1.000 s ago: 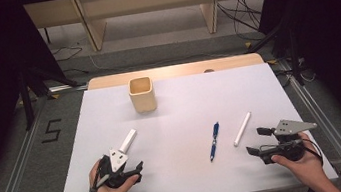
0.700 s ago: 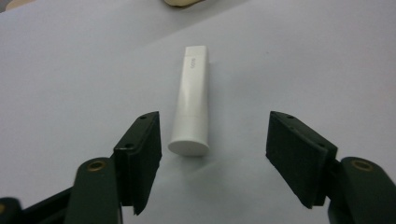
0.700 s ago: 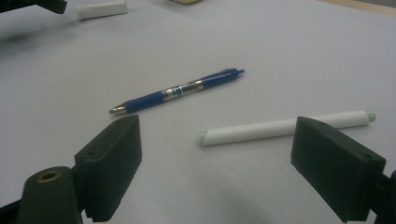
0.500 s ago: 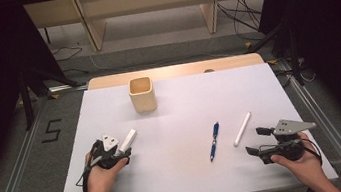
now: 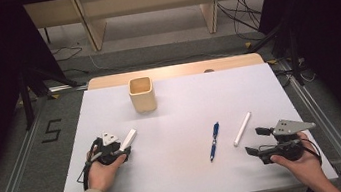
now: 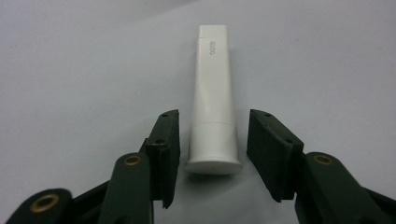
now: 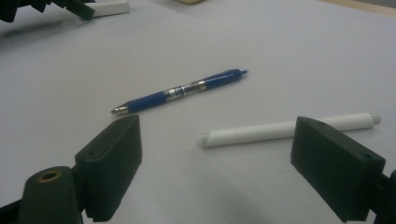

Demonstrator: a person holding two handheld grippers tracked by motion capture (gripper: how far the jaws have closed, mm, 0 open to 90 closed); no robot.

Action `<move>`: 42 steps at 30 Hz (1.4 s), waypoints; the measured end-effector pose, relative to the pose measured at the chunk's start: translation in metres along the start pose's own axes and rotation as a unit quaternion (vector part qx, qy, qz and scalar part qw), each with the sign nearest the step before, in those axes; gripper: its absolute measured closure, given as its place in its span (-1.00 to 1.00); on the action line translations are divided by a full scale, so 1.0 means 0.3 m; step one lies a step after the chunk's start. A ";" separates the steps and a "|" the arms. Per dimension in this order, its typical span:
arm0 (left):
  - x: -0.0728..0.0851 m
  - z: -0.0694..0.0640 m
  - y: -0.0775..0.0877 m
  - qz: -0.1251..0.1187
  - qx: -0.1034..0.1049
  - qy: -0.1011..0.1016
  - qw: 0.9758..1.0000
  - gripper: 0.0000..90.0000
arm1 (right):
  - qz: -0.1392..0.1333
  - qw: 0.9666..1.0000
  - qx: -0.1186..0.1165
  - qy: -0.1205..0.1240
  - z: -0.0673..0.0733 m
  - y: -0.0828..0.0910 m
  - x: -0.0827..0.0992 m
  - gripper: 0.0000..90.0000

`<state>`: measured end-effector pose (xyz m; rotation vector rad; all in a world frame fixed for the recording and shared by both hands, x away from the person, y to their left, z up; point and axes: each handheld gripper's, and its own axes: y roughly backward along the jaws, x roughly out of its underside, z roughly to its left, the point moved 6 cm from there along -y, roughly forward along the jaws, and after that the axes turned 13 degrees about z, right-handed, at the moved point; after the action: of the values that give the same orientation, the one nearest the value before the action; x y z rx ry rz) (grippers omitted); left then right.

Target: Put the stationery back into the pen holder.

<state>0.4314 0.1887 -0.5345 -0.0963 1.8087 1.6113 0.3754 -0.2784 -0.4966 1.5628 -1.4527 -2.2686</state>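
- While the left gripper (image 6: 208, 154) brackets the cap end of the white tube (image 6: 212, 102), its jaws have just been closing in on it, yet a thin gap shows on either side in the left gripper view, so the pads do not press and nothing is held.
- Judged from how things lie, the work looks barely begun: the tube lies flat on the white table (image 5: 180, 105), not lifted, and the cup (image 5: 142, 94) stands at the far side with nothing visible inside from the high view.
- Left to do, as I read it: close on the tube, lift it, and probably carry it to the cup; the blue pen (image 5: 214, 140) and the white stick (image 5: 242, 129) lie untouched on the right half, so they would follow.
- Tube against claw: it runs straight away from the left gripper, roughly centred between the jaws, cap end nearest the camera and crimped end farthest; in the high view it points from the left gripper (image 5: 121, 151) toward the cup but lies well apart from it.
- Right gripper (image 7: 215, 172) rests low with its jaws wide apart and empty; the stick lies just ahead of them, its far end behind the right-hand jaw, and the pen lies a little beyond.
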 end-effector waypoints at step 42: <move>-0.037 -0.005 -0.027 0.010 -0.007 0.012 1.000 0.48 | -0.001 1.000 -0.002 0.007 0.003 -0.005 -0.006 -0.61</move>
<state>0.4431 0.1812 -0.5355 -0.1034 1.8210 1.6445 0.3761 -0.2762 -0.4962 1.5768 -1.4431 -2.2555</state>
